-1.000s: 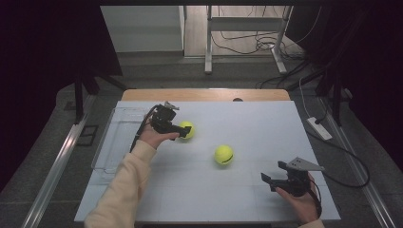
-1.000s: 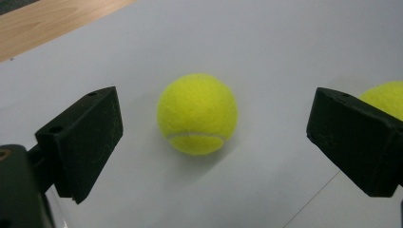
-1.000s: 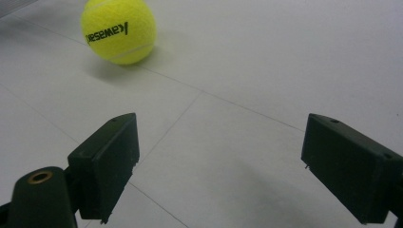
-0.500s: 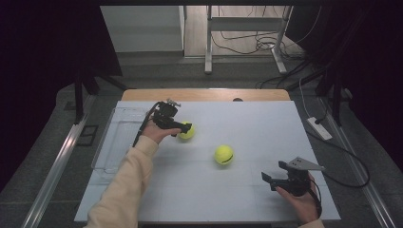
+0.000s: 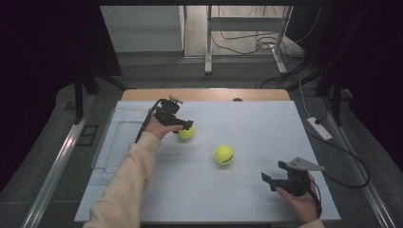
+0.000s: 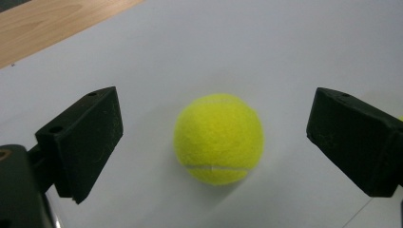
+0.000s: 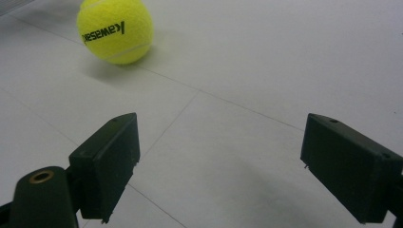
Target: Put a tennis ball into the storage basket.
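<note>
— White table (image 5: 247, 199), dim room behind. Left hand-held gripper (image 6: 214, 142)?
— Jaws wide apart, flanking a yellow tennis ball (image 6: 218, 137), not touching it.
— Right hand-held gripper (image 7: 218, 166)?
— Spread apart too, empty; second tennis ball (image 7: 115, 29) well ahead.

Tennis ball (image 6: 218, 138), between the left gripper's jaws: bright yellow-green felt with a thin white curved seam.
Second tennis ball (image 7: 115, 30), ahead of the right gripper: same yellow-green, white seam, black printed lettering across its face.
Left gripper (image 5: 186, 126): matt black jaws and body, black cable.
Right gripper (image 5: 267, 177): matt black jaws, a brass-coloured ring on its left jaw mount in its own view, and a grey three-cornered plate on top.
Table (image 5: 266, 128): pale grey-white top crossed by faint thin lines; light wood strip along the far edge.
Tray (image 5: 110, 147): clear, colourless plastic.
Sleeve (image 5: 124, 183): pale cream-yellow.
Floor (image 5: 157, 76): grey.
</note>
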A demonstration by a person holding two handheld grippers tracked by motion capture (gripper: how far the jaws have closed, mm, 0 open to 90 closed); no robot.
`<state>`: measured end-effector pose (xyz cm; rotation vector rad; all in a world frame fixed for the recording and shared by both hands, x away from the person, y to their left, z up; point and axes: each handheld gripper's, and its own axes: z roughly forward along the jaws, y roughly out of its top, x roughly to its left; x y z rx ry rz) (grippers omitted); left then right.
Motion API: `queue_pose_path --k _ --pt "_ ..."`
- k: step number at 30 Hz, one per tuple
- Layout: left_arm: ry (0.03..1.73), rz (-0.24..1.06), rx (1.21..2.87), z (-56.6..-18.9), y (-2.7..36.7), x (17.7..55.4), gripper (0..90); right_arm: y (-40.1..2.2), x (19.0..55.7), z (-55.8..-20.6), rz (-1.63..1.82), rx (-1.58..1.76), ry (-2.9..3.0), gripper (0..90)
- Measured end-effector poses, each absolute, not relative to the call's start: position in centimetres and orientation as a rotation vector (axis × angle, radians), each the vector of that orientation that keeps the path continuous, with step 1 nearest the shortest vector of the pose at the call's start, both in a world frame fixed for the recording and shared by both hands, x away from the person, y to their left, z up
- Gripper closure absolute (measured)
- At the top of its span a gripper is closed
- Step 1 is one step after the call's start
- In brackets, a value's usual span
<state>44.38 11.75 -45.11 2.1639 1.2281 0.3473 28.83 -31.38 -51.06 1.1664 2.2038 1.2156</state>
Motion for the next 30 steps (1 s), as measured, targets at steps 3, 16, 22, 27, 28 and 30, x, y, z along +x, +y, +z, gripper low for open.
queue_pose_path --k 3,16,22,27,28,30 --pt "1.236 0.337 2.169 -45.5 11.6 44.7 5.8 -31.4 28.8 -51.1 1.215 1.17 2.202 12.7" --pt "1.253 0.301 2.204 -46.5 11.2 45.3 5.8 -31.5 28.8 -51.1 1.223 1.17 2.2 12.7" --pt "1.243 0.289 2.223 -47.0 10.5 45.4 5.8 -31.5 28.8 -51.1 1.22 1.169 2.201 12.7" --pt "1.25 0.29 2.246 -47.5 10.2 45.6 5.7 -31.5 28.8 -51.1 1.222 1.17 2.2 12.7" --pt "1.252 0.287 2.25 -47.6 10.2 45.7 5.8 -31.5 28.8 -51.1 1.223 1.173 2.201 12.8" --pt "1.261 0.282 2.25 -47.8 10.1 45.8 5.8 -31.6 28.8 -51.1 1.218 1.174 2.2 12.8"
